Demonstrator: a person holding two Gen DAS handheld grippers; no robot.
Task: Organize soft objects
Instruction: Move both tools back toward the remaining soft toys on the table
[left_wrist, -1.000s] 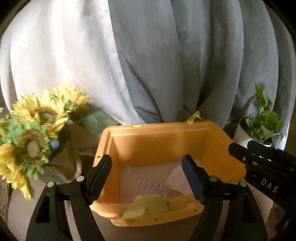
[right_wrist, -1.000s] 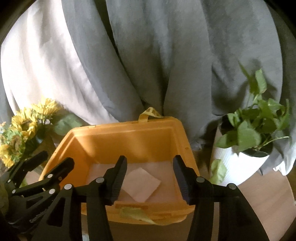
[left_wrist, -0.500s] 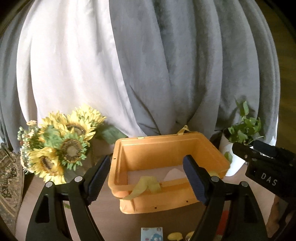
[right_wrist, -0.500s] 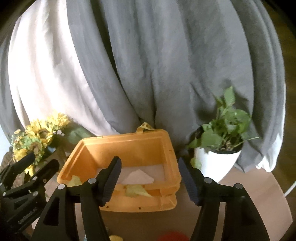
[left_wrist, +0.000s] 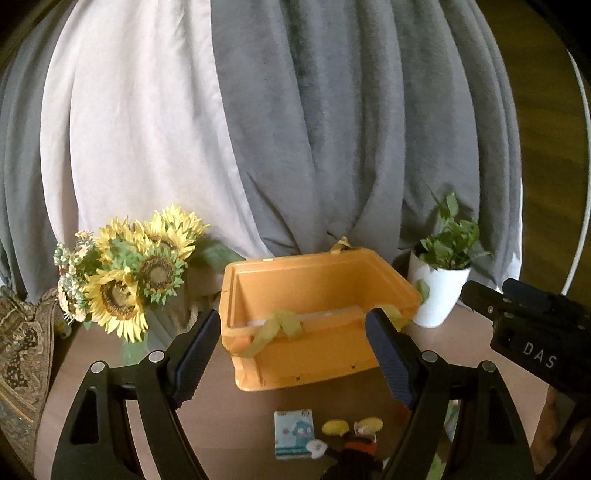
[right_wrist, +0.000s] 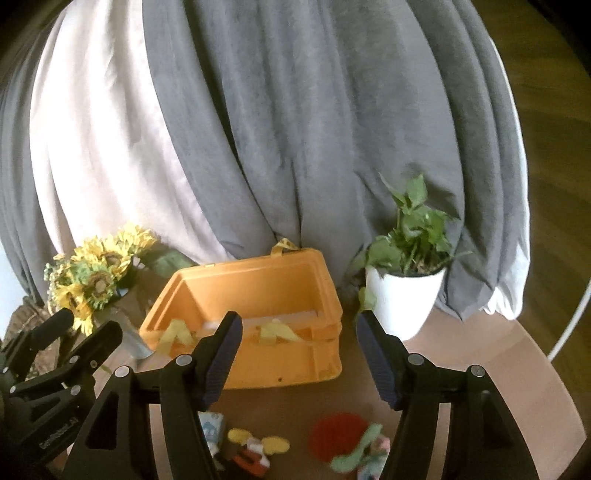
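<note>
Both my tongs are now pulled back from the orange crate (left_wrist: 314, 325), where a second ago they were right above its inside. My left gripper (left_wrist: 293, 350) has its jaws wide apart and holds nothing; my right gripper (right_wrist: 297, 350) is the same, apart and empty. Because of this retreat, the soft objects lying on the table (right_wrist: 480, 387) in front of the crate come into view, which they were not when I was close over the crate.

I judge this means one placing is finished and I am going for the next item. Inside the crate I see a pale flat thing on the bottom, and yellow-green straps (left_wrist: 277, 325) hang over its near wall. Still waiting on the table, near my fingertips, are a small blue printed packet (left_wrist: 293, 432), a plush toy with yellow ears (right_wrist: 255, 450) and a red round piece (right_wrist: 338, 432) with a green soft thing (right_wrist: 360, 450) beside it.

For writing, I can read only "DAS" in white letters on the body of the right gripper, seen in the left view. The packet has a cartoon face, but its text is too small to read.
</note>
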